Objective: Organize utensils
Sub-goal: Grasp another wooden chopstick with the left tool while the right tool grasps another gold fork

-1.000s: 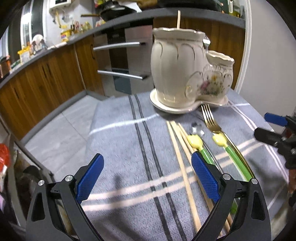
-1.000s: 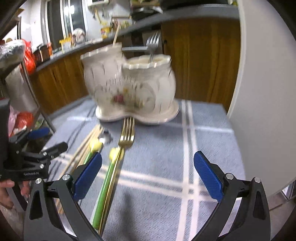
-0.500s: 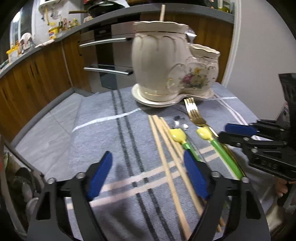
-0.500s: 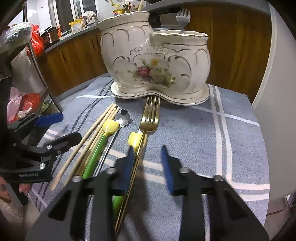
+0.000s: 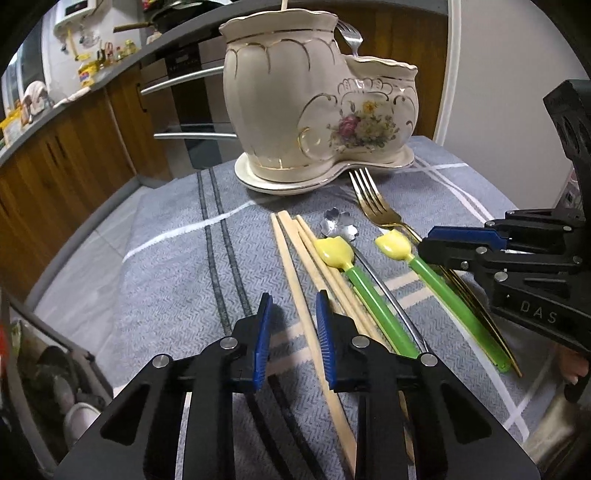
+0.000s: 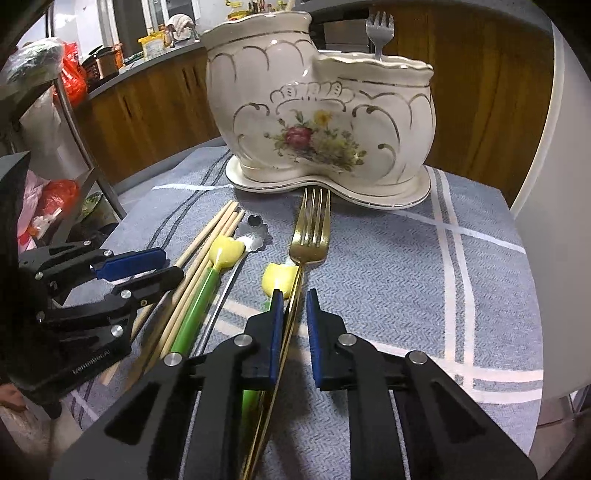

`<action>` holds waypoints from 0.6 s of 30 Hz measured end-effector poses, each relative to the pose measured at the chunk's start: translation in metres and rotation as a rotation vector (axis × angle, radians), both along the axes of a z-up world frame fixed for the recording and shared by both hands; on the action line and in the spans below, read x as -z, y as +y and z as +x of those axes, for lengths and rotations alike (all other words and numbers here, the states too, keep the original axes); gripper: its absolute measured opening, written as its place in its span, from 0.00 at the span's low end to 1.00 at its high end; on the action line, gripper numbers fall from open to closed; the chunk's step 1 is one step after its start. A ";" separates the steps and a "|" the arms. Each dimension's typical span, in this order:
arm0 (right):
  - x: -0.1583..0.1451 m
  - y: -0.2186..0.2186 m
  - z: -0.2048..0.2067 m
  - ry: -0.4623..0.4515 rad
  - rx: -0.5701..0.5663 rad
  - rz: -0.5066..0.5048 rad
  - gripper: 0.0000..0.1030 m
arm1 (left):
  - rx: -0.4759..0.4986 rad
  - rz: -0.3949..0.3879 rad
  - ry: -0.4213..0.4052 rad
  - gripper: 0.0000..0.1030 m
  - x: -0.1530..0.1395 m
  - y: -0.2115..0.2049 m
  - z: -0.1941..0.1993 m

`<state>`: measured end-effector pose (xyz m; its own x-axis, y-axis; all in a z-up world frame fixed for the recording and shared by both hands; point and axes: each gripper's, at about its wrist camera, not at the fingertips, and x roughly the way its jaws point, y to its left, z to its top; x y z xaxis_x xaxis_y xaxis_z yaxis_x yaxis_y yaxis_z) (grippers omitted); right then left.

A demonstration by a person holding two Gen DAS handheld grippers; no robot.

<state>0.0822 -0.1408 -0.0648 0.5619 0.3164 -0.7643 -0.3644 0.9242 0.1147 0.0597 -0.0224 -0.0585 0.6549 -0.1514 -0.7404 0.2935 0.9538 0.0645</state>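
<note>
A cream two-part ceramic holder (image 5: 317, 107) (image 6: 317, 110) stands at the back of the grey cloth, with a silver fork (image 6: 379, 31) in its low part. In front lie several wooden chopsticks (image 5: 295, 266) (image 6: 201, 243), two green-handled utensils with yellow tips (image 5: 373, 295) (image 6: 221, 254), a silver flower-ended utensil (image 5: 338, 227) and a gold fork (image 5: 373, 206) (image 6: 310, 229). My left gripper (image 5: 293, 306) is partly closed, jaws astride the leftmost chopstick. My right gripper (image 6: 293, 306) is partly closed, jaws astride the gold fork's handle.
The table's cloth (image 6: 406, 258) ends at a white wall on the right. Wooden kitchen cabinets (image 5: 55, 155) and an oven stand behind. A metal rack with red bags (image 6: 55, 92) stands to the left of the table.
Both grippers have moved forward and down over the utensils and their jaws have narrowed from wide open, the left around a chopstick, the right around the gold fork's handle.
</note>
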 end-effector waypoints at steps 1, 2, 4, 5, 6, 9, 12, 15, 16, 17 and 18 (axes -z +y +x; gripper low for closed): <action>0.002 0.001 0.000 0.001 -0.006 -0.004 0.12 | 0.001 0.002 0.000 0.23 0.000 0.000 0.000; 0.002 0.001 -0.001 -0.002 -0.008 -0.007 0.10 | 0.005 0.001 0.000 0.22 0.000 0.000 0.000; 0.001 -0.002 -0.003 0.006 -0.007 -0.012 0.08 | 0.006 0.011 0.001 0.09 0.000 0.000 0.000; 0.001 -0.004 -0.005 0.005 -0.007 -0.018 0.07 | 0.001 0.016 0.002 0.08 -0.001 0.001 0.000; 0.000 -0.006 -0.006 0.002 -0.005 -0.026 0.07 | 0.003 0.009 0.006 0.07 -0.001 0.002 0.000; -0.003 -0.012 -0.013 -0.015 -0.023 -0.060 0.06 | 0.008 0.000 0.005 0.07 -0.004 0.005 -0.003; -0.004 -0.017 -0.020 -0.018 -0.059 -0.108 0.06 | 0.022 -0.015 -0.001 0.06 -0.012 0.008 -0.013; -0.002 -0.025 -0.026 -0.003 -0.087 -0.151 0.06 | 0.043 -0.015 0.010 0.06 -0.013 0.009 -0.023; -0.002 -0.029 -0.027 0.000 -0.090 -0.153 0.06 | 0.049 -0.015 0.018 0.06 -0.013 0.009 -0.025; -0.002 -0.032 -0.029 0.009 -0.093 -0.154 0.06 | 0.056 -0.012 0.027 0.06 -0.012 0.009 -0.027; -0.002 -0.034 -0.029 0.016 -0.096 -0.153 0.06 | 0.060 -0.008 0.040 0.06 -0.010 0.008 -0.029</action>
<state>0.0534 -0.1746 -0.0627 0.5220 0.2468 -0.8165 -0.4508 0.8924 -0.0184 0.0311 -0.0143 -0.0486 0.6147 -0.1952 -0.7642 0.3523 0.9348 0.0446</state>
